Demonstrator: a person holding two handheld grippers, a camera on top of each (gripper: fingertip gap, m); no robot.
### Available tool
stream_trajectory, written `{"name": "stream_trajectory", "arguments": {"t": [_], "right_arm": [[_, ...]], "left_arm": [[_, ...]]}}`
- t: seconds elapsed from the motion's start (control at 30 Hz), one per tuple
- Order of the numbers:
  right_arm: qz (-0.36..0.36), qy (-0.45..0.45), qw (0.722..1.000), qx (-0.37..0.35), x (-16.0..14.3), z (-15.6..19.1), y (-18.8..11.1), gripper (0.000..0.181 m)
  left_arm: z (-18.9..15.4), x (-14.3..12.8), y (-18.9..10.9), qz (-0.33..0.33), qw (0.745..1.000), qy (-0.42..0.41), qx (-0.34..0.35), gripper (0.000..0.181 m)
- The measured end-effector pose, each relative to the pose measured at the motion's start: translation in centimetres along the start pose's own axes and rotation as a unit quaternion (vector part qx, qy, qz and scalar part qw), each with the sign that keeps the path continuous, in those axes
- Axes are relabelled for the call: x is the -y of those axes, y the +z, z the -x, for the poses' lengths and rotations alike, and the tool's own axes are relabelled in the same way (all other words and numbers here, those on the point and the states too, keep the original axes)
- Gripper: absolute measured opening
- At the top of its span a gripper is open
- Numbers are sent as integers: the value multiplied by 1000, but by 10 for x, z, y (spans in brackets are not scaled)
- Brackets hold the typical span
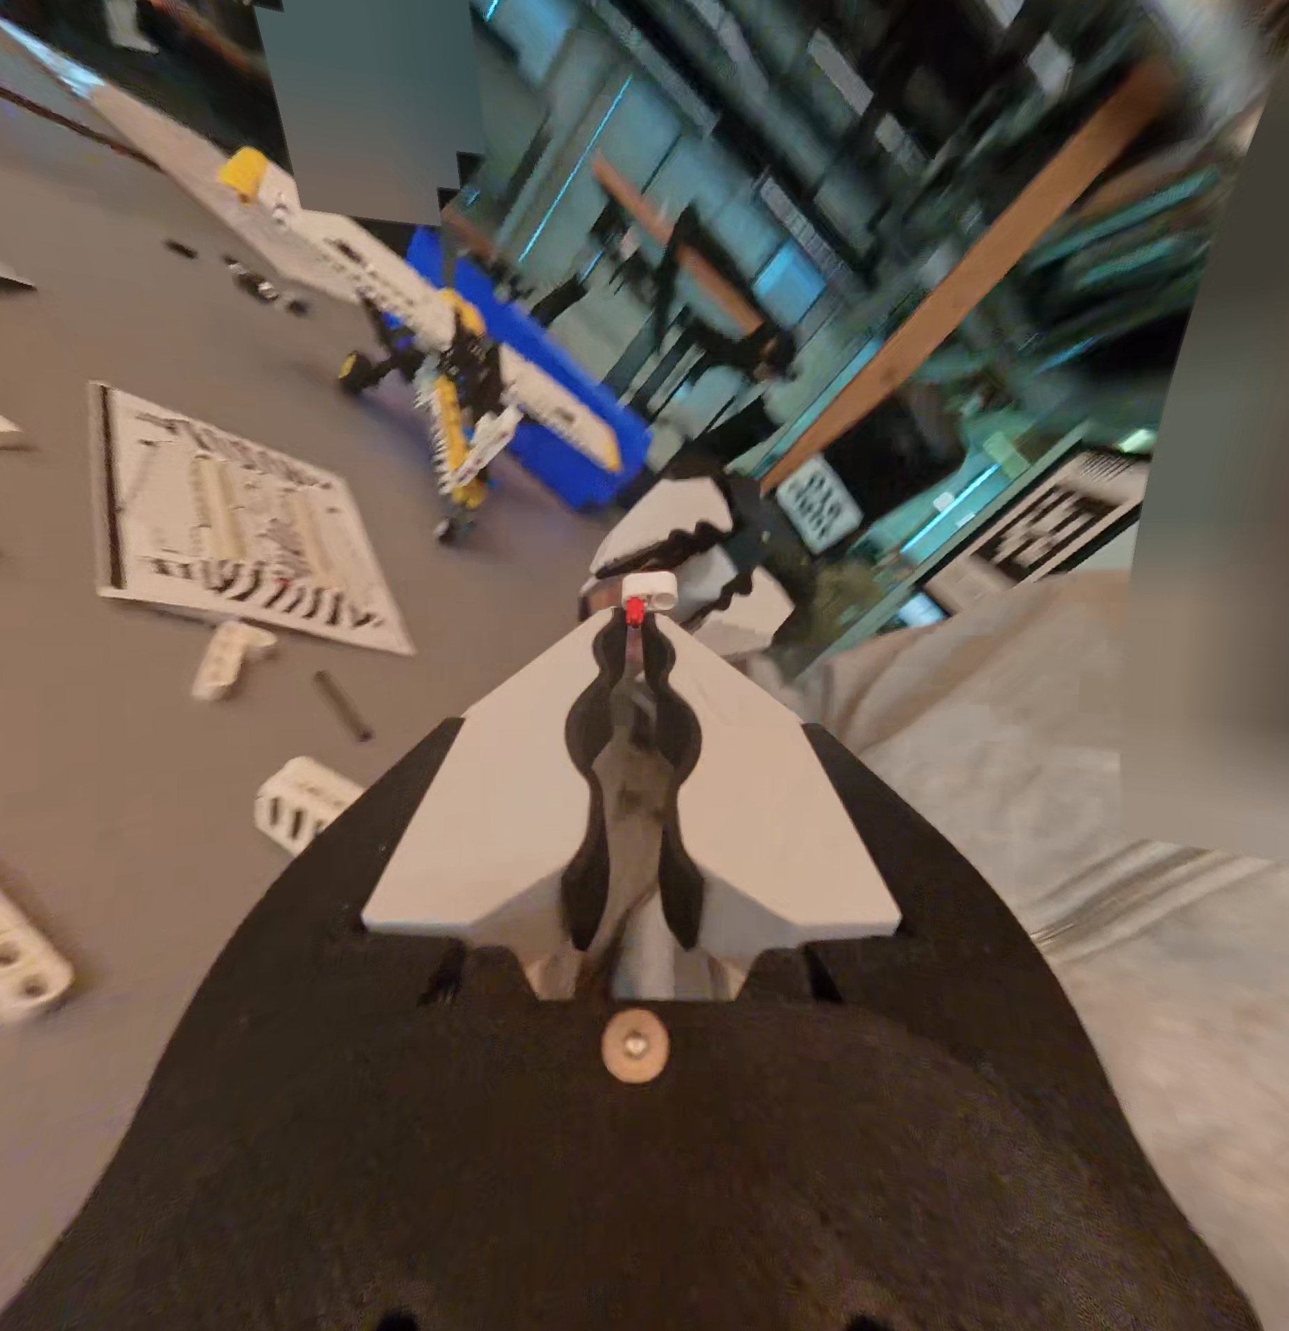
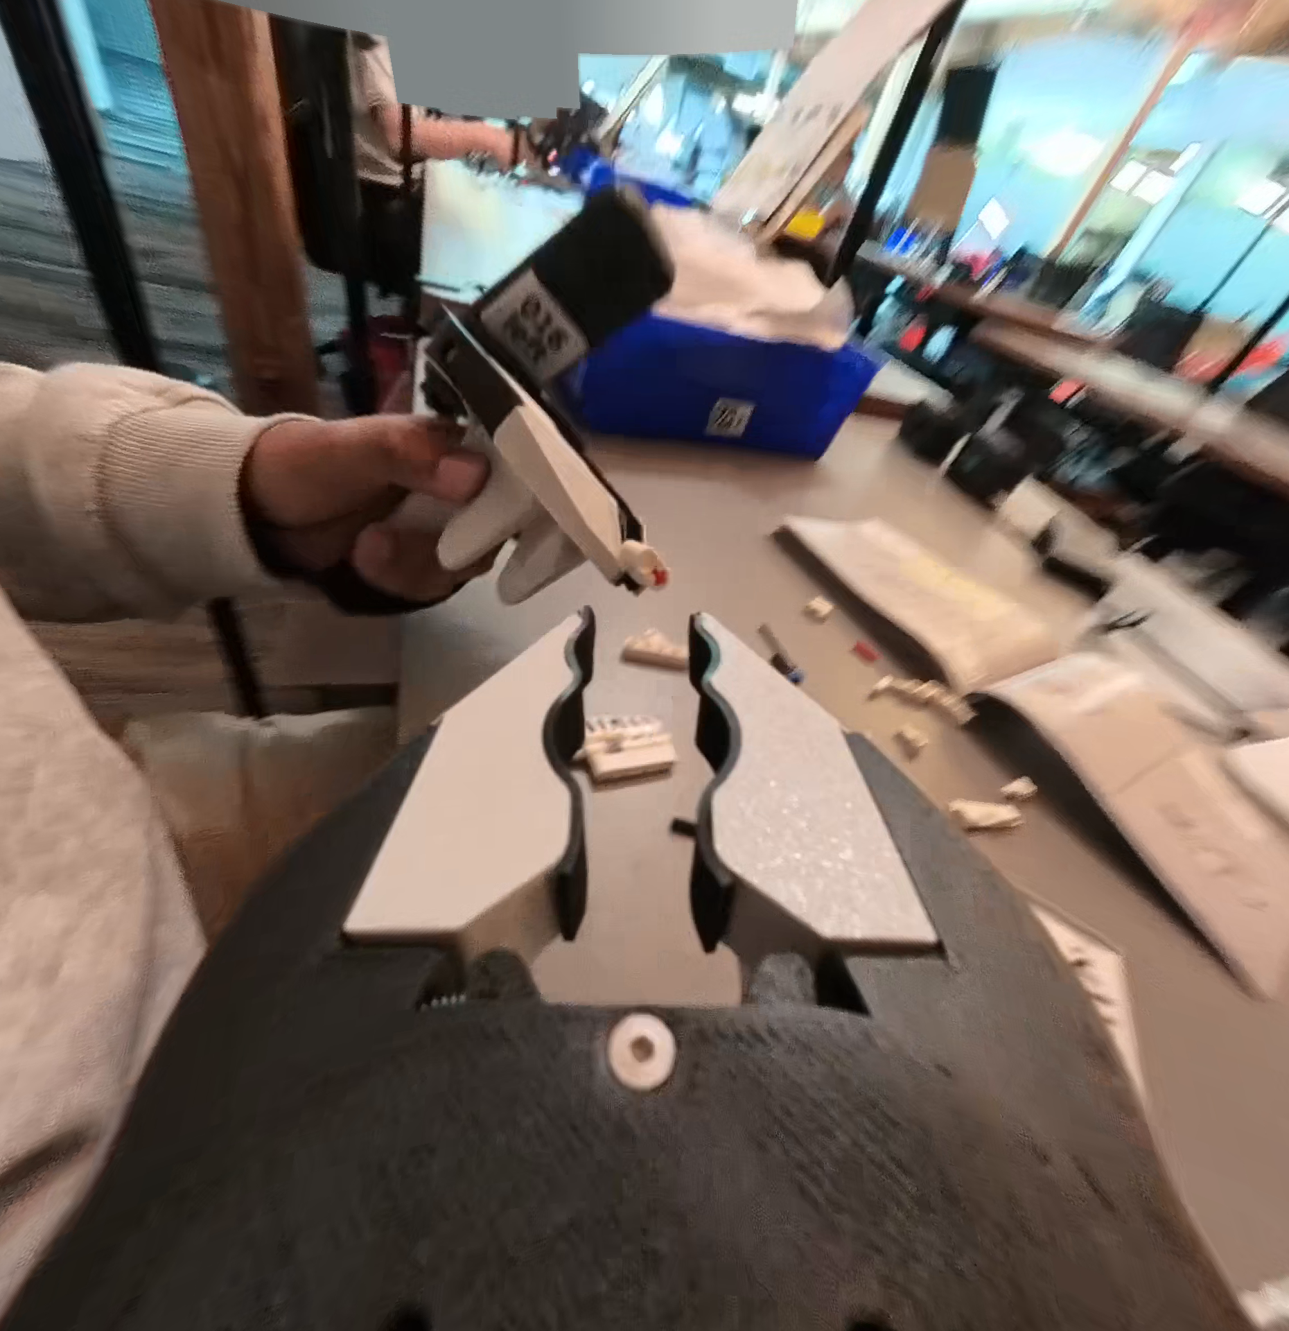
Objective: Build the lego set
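Note:
My left gripper (image 1: pixel 633 632) is shut on a small white connector (image 1: pixel 650 585) with a red pin (image 1: pixel 634 612) in it, held in the air off the table's near edge. In the right wrist view it (image 2: pixel 627 569) comes in from the left in a person's hand (image 2: pixel 353 504), with the white and red piece (image 2: pixel 649 567) at its tip. My right gripper (image 2: pixel 641 623) is open and empty, just below and in front of that piece. A white, yellow and black lego plane (image 1: pixel 440 353) stands on the grey table (image 1: pixel 159 331).
An open instruction booklet (image 1: pixel 231 518) lies left of the plane. Loose white beams (image 1: pixel 231 659) and a black axle (image 1: pixel 343 706) lie near it. A blue bin (image 2: pixel 713 389) stands at the back. Small loose pieces (image 2: pixel 631 756) and open booklets (image 2: pixel 929 598) lie to the right. The tips of both grippers are at nearly the same place.

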State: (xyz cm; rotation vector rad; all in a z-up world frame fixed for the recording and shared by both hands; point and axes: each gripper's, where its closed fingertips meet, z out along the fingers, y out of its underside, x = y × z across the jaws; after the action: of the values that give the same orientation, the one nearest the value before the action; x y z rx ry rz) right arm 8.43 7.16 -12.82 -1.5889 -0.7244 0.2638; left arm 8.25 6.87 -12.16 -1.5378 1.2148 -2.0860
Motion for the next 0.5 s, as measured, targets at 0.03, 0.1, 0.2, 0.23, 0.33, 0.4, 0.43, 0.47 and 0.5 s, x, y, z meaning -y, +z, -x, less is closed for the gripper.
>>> {"name": "stream_trajectory", "arguments": {"t": [0.03,0.1,0.2,0.23,0.33,0.4,0.43,0.47,0.5], "right_arm": [[-11,-30,999,-20,6,-1,-2,24],[-19,-81,995,-54,13,-1,-5,22],[-27,-116,990,-76,19,1,-6,18],[-31,-117,990,-74,21,2,-7,16],[-49,-102,991,-64,26,3,-11,15],[-68,-87,992,-61,32,2,-15,12],[-78,-78,992,-59,34,1,-17,11],[-84,-71,992,-59,36,0,-18,11],[-84,-64,993,-57,35,-1,-18,11]], "left_arm": [[-3,3,1,-18,999,-26,-19,1],[-7,4,4,-40,996,-68,-52,1],[-16,4,10,-57,987,-115,-97,1],[-18,4,11,-61,984,-124,-109,1],[-19,5,10,-71,978,-145,-129,1],[-17,5,9,-73,978,-146,-127,1],[-17,5,9,-73,978,-147,-128,1],[-17,5,9,-71,978,-148,-130,1],[-17,4,10,-68,978,-149,-131,1]]}}
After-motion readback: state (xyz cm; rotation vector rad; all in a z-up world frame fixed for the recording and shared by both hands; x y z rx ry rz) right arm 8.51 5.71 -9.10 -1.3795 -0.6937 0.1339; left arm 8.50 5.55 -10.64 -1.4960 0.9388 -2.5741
